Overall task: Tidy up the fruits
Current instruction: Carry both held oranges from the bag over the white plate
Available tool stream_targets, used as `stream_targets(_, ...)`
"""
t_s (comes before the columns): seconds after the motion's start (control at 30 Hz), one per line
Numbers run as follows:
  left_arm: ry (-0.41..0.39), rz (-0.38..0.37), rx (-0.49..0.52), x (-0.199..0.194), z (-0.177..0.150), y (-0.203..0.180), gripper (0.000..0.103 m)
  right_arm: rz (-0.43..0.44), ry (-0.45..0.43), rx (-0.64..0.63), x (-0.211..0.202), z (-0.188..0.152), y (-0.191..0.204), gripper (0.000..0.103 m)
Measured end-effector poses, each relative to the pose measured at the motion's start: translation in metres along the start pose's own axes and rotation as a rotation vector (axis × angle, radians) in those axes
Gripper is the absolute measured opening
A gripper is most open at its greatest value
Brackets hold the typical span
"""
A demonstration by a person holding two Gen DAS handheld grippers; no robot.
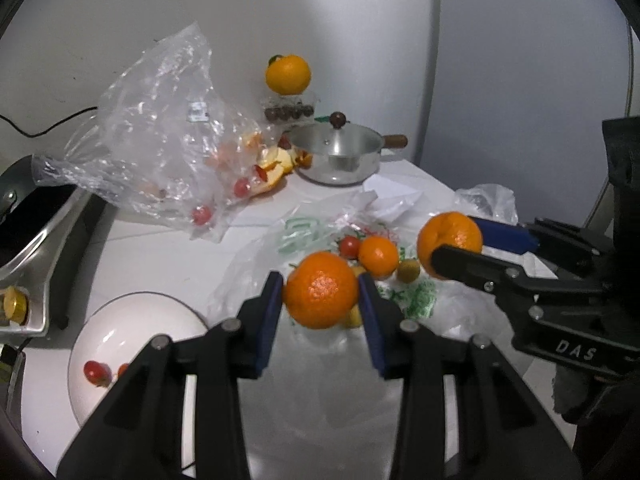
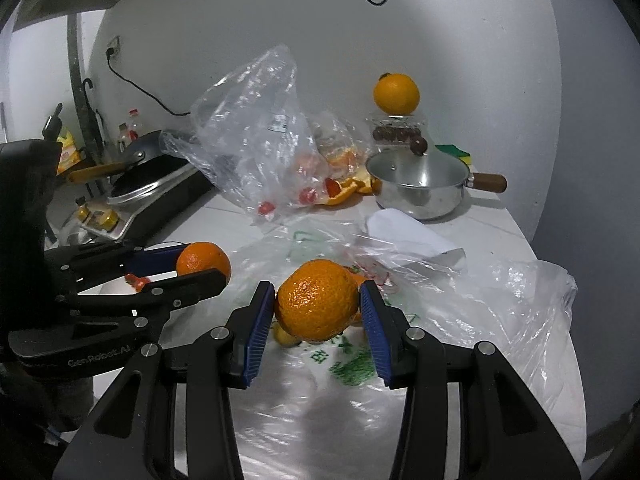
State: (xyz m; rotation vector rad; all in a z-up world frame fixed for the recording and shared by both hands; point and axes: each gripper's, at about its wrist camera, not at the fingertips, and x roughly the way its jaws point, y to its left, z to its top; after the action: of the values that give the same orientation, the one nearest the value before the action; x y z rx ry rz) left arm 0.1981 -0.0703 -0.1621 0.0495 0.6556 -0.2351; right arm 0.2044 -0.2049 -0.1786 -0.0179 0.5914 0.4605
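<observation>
In the left wrist view my left gripper (image 1: pixel 320 284) is shut on an orange (image 1: pixel 320 300), held above a printed plastic bag (image 1: pixel 416 300). To its right my right gripper (image 1: pixel 456 240) is shut on a second orange (image 1: pixel 448 236). The right wrist view shows that same orange (image 2: pixel 318 300) between the blue pads of the right gripper (image 2: pixel 317 292), with the left gripper (image 2: pixel 200 262) and its orange (image 2: pixel 202 258) at the left. On the bag lie a smaller orange (image 1: pixel 378 256), a cherry tomato (image 1: pixel 350 246) and a small yellow-green fruit (image 1: pixel 408 270).
A white bowl (image 1: pixel 132 328) holding cherry tomatoes (image 1: pixel 96 372) sits at lower left. Behind are a clear bag (image 1: pixel 160 140) with peels and tomatoes, a lidded steel pot (image 1: pixel 336 156), an orange (image 1: pixel 288 74) on a clear container, and a stove (image 1: pixel 24 216) at left.
</observation>
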Motion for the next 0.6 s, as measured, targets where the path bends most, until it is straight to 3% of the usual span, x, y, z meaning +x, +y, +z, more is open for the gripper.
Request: stream_targets(0.6, -0.042, 0.017, -0.038, -0.054, -0.031, 0.046, 0.039, 0.031, 0.0, -0.069, -0.011, 0.004, 0.069, 0.046)
